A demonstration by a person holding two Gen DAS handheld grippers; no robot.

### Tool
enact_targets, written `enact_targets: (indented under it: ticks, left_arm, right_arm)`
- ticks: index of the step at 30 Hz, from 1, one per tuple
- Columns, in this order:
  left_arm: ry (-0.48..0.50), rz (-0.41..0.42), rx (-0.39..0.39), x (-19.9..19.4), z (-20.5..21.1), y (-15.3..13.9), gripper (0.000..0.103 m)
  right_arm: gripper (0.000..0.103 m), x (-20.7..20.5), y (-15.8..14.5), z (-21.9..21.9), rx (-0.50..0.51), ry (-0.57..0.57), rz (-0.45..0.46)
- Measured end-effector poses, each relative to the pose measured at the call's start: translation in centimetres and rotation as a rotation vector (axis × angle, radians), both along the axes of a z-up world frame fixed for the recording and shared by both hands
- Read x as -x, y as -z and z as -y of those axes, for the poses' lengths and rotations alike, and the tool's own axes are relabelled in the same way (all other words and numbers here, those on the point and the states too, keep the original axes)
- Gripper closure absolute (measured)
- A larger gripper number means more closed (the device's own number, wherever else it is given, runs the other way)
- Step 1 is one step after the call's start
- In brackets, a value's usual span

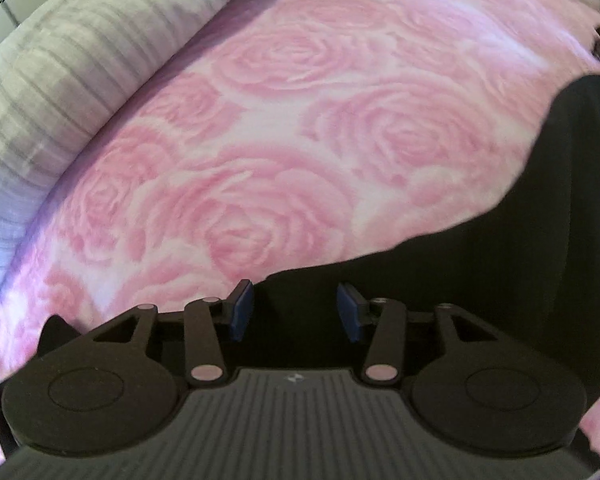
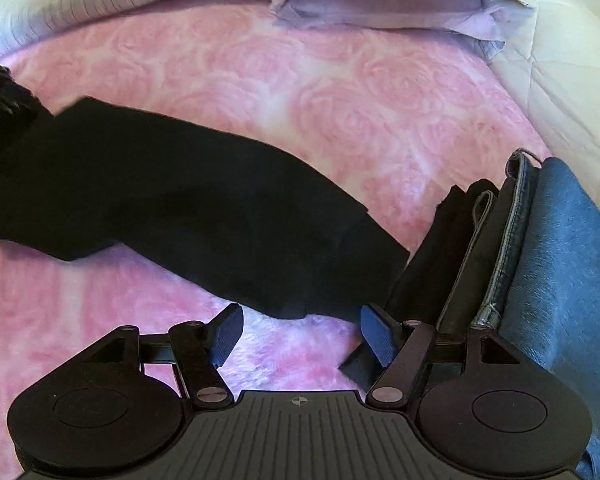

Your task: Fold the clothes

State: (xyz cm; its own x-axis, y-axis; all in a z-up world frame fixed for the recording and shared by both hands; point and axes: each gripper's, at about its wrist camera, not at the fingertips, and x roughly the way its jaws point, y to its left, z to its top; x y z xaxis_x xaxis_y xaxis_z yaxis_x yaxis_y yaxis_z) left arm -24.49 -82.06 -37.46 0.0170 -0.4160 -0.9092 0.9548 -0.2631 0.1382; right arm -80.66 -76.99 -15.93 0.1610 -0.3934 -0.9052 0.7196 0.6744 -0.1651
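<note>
A bed carries a pink rose-patterned blanket (image 1: 284, 128); a grey striped duvet (image 1: 60, 64) lies along its left edge, a lilac pillow (image 2: 384, 4) at the far edge.

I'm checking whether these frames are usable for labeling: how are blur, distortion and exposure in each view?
Left wrist view: strong fisheye bending, rose blanket softly blurred, black garment a detail-less dark mass. Right wrist view: same curving, garment edges smeared, pillow at the top pale but readable.

It is a bedroom in a home: a pink rose blanket (image 2: 340, 92) covers the bed, with a lilac pillow (image 2: 384, 4) behind the blanket
</note>
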Motion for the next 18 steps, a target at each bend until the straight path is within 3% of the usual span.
enact_targets:
  ticks: [4, 6, 10, 13, 15, 16, 18]
  left_arm:
    - [-0.039, -0.022, 0.041, 0.0, -0.9, -1.0, 0.063]
    - [-0.076, -0.055, 0.073, -0.1, -2.0, -2.0, 0.063]
    - [-0.141, -0.115, 0.115, -0.4, -5.5, -3.9, 0.063]
    - [-0.161, -0.137, 0.115, -0.2, -8.4, -4.3, 0.063]
    - [-0.163, -0.131, 0.098, 0.1, -10.2, -4.1, 0.063]
    - [-0.16, -0.127, 0.086, 0.2, -11.1, -4.0, 0.063]
    - [-0.148, -0.117, 0.064, 0.2, -12.7, -3.9, 0.063]
  right_arm:
    - [0.034, -1.4, 1.0, 2.3, 0.057, 0.011, -0.009]
    - [0.034, -3.2, 1.7, 2.0, 0.082, -0.128, -0.084]
    - [0.034, -5.8, 3.3, -2.3, 0.121, -0.503, -0.36]
    - [0.034, -5.3, 5.6, -5.1, 0.17, -0.669, -0.554]
    - [0.035, -4.4, 6.8, -5.4, 0.208, -0.703, -0.559]
    - [0.048, -3.9, 7.3, -5.5, 0.222, -0.718, -0.557]
    - [0.092, -3.5, 6.2, -5.0, 0.211, -0.685, -0.53]
